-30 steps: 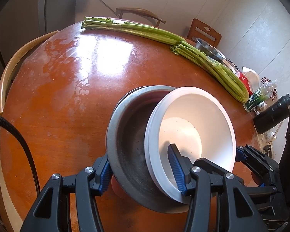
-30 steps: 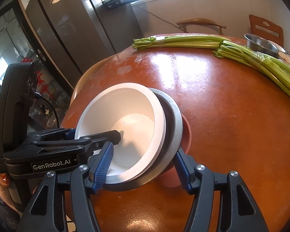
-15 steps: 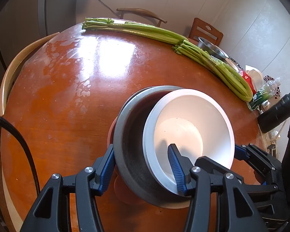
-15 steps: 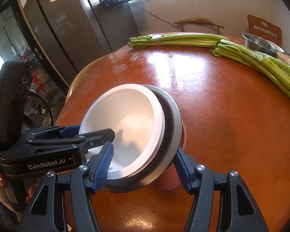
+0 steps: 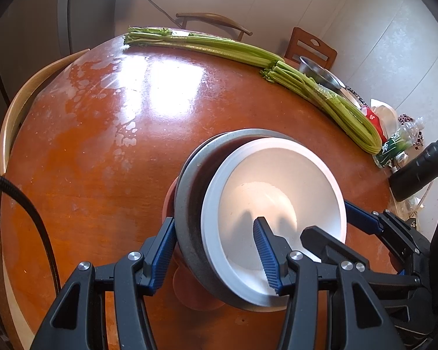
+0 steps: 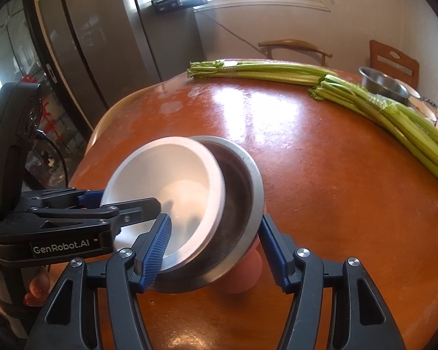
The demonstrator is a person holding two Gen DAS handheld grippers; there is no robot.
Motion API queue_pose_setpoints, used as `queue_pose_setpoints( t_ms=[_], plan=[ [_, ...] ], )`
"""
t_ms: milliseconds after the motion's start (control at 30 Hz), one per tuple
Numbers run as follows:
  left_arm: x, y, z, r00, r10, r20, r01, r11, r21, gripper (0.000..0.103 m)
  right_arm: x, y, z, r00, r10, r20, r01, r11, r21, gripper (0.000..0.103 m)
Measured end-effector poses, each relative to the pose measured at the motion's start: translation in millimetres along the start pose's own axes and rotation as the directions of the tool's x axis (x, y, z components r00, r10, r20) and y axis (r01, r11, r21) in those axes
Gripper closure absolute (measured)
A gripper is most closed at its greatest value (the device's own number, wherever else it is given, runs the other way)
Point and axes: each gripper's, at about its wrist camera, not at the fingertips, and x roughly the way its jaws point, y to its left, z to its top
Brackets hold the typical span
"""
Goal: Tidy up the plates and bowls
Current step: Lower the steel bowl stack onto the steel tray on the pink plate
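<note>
Left wrist view alone shows a black bottle (image 5: 420, 169) far right of the left gripper (image 5: 216, 250); right wrist view alone shows the fridge (image 6: 102, 43). White bowl (image 5: 274, 201) sits tilted inside the grey metal bowl (image 5: 189, 204), pink bowl (image 5: 169, 198) underneath (mostly hidden). Both grippers, right gripper (image 6: 216, 250) included, clamp the stacked rims from opposite sides, over the table (image 5: 87, 160).
</note>
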Motion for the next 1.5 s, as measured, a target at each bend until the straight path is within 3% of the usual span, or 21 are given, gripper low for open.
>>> queue_pose_setpoints(
  t_ms=[933,1100,1267,1500],
  plan=[
    [-20,8,-5,0.999,0.004,0.042,-0.004,1.000,-0.022,0.049,-14,-5,-1,1.000,0.001,0.019,-0.002,0.999,0.033,0.039],
    [-23,20,-5,0.998,-0.035,0.060,0.040,0.996,-0.078,0.046,-19,-8,-2,0.999,0.014,0.031,-0.016,0.998,0.053,0.039],
    [-12,30,-2,0.998,-0.060,0.032,0.064,0.990,-0.122,0.046,-19,-8,-4,1.000,0.016,0.022,-0.017,0.998,0.053,0.039],
    [3,23,-1,0.997,-0.074,-0.010,0.073,0.991,-0.116,0.043,-17,-5,-3,0.999,0.030,0.014,-0.031,0.999,0.045,0.039]
  ],
)
